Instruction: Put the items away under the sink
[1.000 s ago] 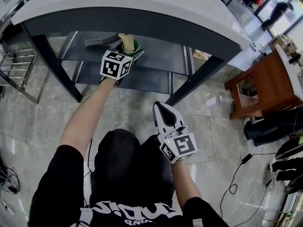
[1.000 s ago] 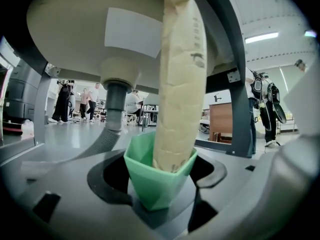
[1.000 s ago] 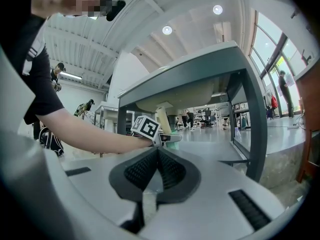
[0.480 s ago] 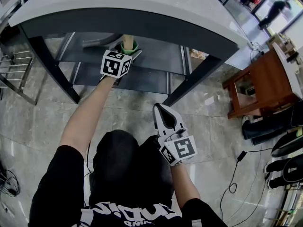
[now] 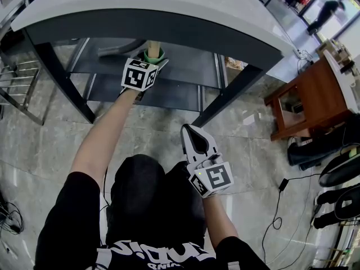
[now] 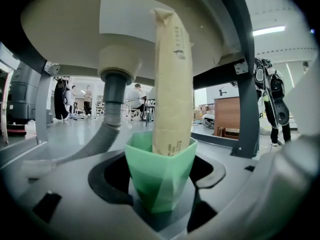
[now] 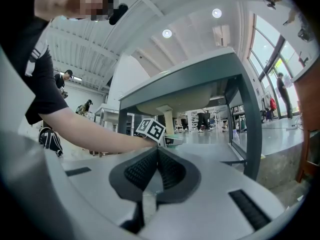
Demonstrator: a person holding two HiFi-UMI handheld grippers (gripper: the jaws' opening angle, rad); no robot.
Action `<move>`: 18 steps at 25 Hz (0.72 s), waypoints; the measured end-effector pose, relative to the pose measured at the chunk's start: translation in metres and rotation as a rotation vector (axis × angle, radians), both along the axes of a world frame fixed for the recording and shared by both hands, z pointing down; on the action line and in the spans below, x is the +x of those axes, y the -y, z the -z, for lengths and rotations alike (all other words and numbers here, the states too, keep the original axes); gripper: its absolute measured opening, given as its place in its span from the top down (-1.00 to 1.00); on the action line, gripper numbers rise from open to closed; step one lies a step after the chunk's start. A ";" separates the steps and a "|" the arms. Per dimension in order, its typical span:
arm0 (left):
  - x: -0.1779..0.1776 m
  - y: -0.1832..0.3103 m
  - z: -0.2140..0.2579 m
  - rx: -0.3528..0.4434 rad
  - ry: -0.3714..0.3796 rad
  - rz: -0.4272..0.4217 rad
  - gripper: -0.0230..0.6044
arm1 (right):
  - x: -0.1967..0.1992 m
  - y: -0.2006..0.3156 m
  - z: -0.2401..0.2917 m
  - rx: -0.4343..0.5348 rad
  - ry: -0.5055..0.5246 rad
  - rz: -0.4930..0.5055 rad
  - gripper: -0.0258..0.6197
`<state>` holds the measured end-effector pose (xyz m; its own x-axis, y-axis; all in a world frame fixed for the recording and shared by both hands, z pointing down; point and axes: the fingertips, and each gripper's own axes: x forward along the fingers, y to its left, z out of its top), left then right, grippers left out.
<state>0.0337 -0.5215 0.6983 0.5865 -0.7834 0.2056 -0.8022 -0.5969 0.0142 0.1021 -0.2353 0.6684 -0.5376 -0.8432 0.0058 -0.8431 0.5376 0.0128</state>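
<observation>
A green cup (image 5: 153, 55) with a tall beige paper pack (image 5: 151, 45) standing in it sits between the jaws of my left gripper (image 5: 152, 62), which is shut on the cup. It is held over the grey shelf (image 5: 188, 67) under the sink counter (image 5: 169, 4). In the left gripper view the cup (image 6: 160, 174) and pack (image 6: 171, 84) stand upright below the sink basin (image 6: 70, 29), beside the grey drain hose (image 6: 102, 134). My right gripper (image 5: 189, 127) hangs shut and empty over the floor near the person's knees; its closed jaws (image 7: 157, 153) point at the sink frame.
A dark frame leg (image 5: 230, 97) runs down at the shelf's right. A wooden stool (image 5: 304, 100) stands to the right, a metal rack (image 5: 17, 86) to the left. Cables (image 5: 281, 207) and dark shoes (image 5: 337, 173) lie on the tiled floor.
The left gripper with the cup has edged slightly farther under the counter. The right gripper has stayed in place, still shut.
</observation>
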 end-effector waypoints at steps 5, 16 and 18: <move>0.001 0.000 -0.001 -0.007 0.007 -0.001 -0.14 | 0.004 -0.003 -0.001 -0.004 -0.003 -0.009 0.86; 0.002 -0.003 -0.003 0.034 0.046 0.040 -0.44 | 0.009 -0.005 -0.003 -0.011 -0.001 -0.015 0.86; -0.001 -0.006 -0.002 0.038 0.048 0.040 -0.45 | 0.009 -0.004 -0.003 -0.011 0.002 -0.013 0.86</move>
